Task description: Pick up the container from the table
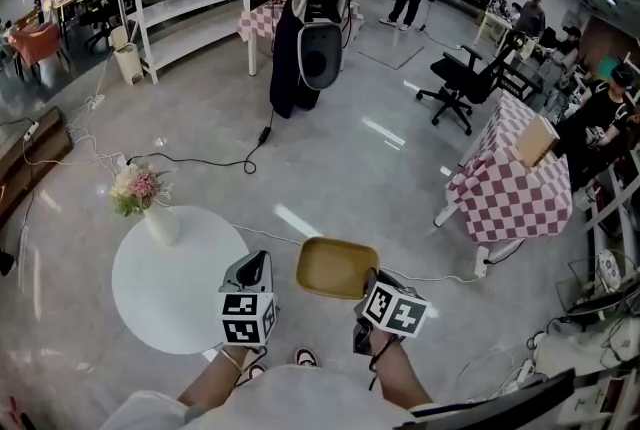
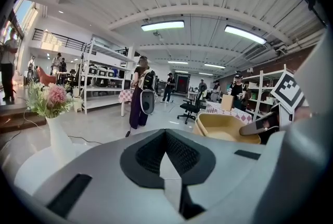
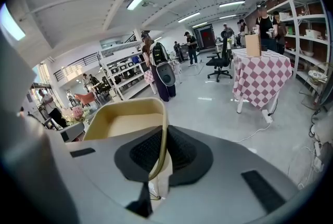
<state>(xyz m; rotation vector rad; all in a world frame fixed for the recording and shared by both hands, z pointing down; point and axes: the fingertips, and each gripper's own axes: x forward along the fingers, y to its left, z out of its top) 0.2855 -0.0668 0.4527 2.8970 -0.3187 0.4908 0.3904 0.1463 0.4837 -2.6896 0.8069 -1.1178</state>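
Bright ceiling-strip light, fisheye-warped edges

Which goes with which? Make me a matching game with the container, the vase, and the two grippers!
Things:
1. container
2. vase
3. left gripper
4. right gripper

States:
A. shut, with nothing in it
B. standing on the round white table, holding flowers
C. shut on a thin tan wall
D. tan, held in the air beside the table

Pairs: 1-D, 2-B, 3-A, 4-C
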